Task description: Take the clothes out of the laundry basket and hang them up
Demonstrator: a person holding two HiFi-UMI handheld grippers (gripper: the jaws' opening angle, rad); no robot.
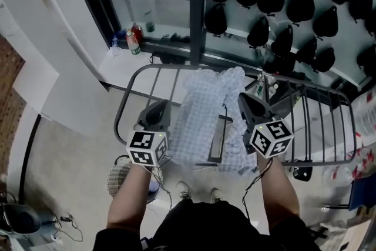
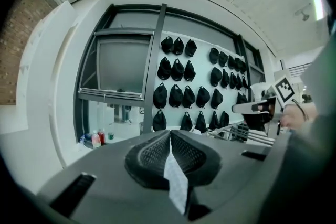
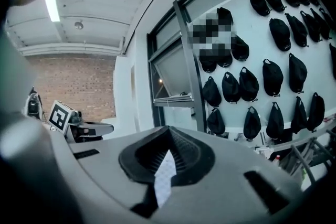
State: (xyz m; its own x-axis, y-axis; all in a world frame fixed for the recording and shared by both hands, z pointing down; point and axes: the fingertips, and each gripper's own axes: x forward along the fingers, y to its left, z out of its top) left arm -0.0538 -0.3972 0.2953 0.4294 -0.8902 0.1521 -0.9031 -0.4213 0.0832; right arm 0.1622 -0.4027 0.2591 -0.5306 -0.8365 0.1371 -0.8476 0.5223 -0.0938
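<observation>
Head view: a pale blue-and-white checked garment [image 1: 202, 117] hangs bunched between both sets of fingers, over the grey tubular metal drying rack [image 1: 126, 104]. The left gripper [image 1: 165, 104] pinches one side edge and the right gripper [image 1: 241, 97] the other. The cloth's long axis runs forward from the fingers across the rails, and neither hand is nearer. The pale round openwork laundry basket [image 1: 117, 176] sits on the floor, well below the left fingers.

Left gripper view: the jaws are pressed together on a thin strip of cloth.

Right gripper view: the jaws are likewise clamped on a pale sliver. Only the head view shows the whole garment above the rack, the relation I judge draping depends on
</observation>
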